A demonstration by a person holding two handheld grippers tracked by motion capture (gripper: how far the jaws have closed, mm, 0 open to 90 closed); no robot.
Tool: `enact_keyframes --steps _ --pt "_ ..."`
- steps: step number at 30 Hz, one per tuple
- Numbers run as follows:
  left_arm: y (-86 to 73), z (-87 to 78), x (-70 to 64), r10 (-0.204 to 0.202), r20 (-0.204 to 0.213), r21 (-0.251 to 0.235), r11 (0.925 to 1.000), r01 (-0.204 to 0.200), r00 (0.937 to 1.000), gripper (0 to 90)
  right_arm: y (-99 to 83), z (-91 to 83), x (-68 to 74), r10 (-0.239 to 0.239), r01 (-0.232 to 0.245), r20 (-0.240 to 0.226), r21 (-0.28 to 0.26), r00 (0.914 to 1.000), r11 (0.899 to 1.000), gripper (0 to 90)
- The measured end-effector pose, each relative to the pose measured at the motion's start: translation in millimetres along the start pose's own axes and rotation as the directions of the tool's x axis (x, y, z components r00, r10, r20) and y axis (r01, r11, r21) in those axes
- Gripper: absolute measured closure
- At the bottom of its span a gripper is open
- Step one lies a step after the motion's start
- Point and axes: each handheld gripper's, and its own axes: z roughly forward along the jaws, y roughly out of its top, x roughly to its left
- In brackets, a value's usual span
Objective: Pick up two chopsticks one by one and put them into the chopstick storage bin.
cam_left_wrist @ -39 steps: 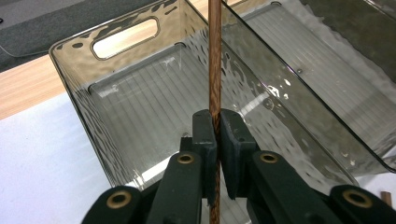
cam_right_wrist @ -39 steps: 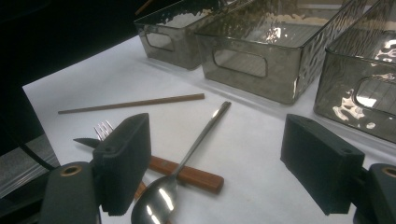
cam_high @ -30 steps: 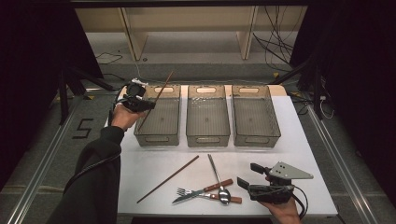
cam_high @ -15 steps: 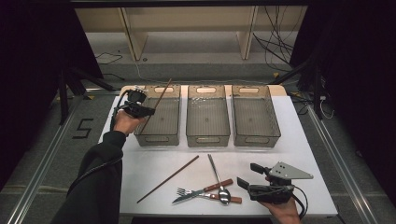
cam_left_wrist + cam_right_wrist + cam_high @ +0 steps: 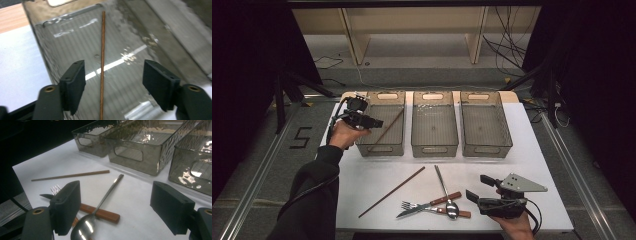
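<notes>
High view: left gripper [image 5: 373, 121] at upper left of frame, held over the left rim of the left bin [image 5: 382, 148], jaws apart and holding nothing. Chopstick [image 5: 388, 127] resting inside that bin, slanted from lower left to upper right. Middle bin [image 5: 434, 149] and right bin [image 5: 486, 149] side by side to the right. Second chopstick [image 5: 392, 192] lying diagonally on the white table [image 5: 542, 150] at lower centre, with spoon [image 5: 445, 192], fork [image 5: 412, 206] and knife [image 5: 429, 204] crossed just right of it. Right gripper [image 5: 478, 189] at lower right, near the cutlery, jaws wide apart and empty. Left gripper view: both black jaws spread wide at the bottom, chopstick [image 5: 102, 67] running vertically between them, touching neither, lying on the ribbed bin floor [image 5: 72, 47]. Right gripper view: jaws fully spread, nothing between the pads; spoon [image 5: 97, 210] centred low over a wooden handle [image 5: 100, 213], fork tines [image 5: 55, 188] at left, second chopstick [image 5: 71, 175] above, three bins across the top.
</notes>
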Motion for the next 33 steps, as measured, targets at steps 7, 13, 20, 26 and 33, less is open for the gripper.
enact_keyframes --steps 7,13,20,26,33 --pt "-18.4 -20.2 -21.0 0.02 0.043 -0.004 0.9998 -0.02 0.9989 23.4 0.1 -0.1 0.6 -0.003 0.003 0.0 0.002 1.0 1.0 25.1" --pt "-38.4 -31.2 -36.1 0.047 0.078 -0.013 0.9989 -0.046 0.9959 19.8 -0.1 0.0 0.3 -0.003 0.003 0.0 0.002 1.0 1.0 25.1" --pt "-56.5 -34.9 -49.4 0.095 0.085 0.039 0.9944 -0.098 0.9919 18.7 0.5 0.4 1.2 -0.005 0.005 -0.001 0.002 1.0 1.0 25.1" --pt "-70.8 -36.6 -58.0 0.113 0.1 0.089 0.9886 -0.122 0.9886 17.9 0.7 -0.6 1.6 -0.006 0.006 -0.002 0.002 1.0 1.0 25.1" --pt "-89.8 -27.7 -73.3 0.161 0.113 0.192 0.9647 -0.18 0.9805 17.6 1.1 0.4 2.6 -0.011 0.011 -0.003 0.003 0.9999 1.0 25.1"
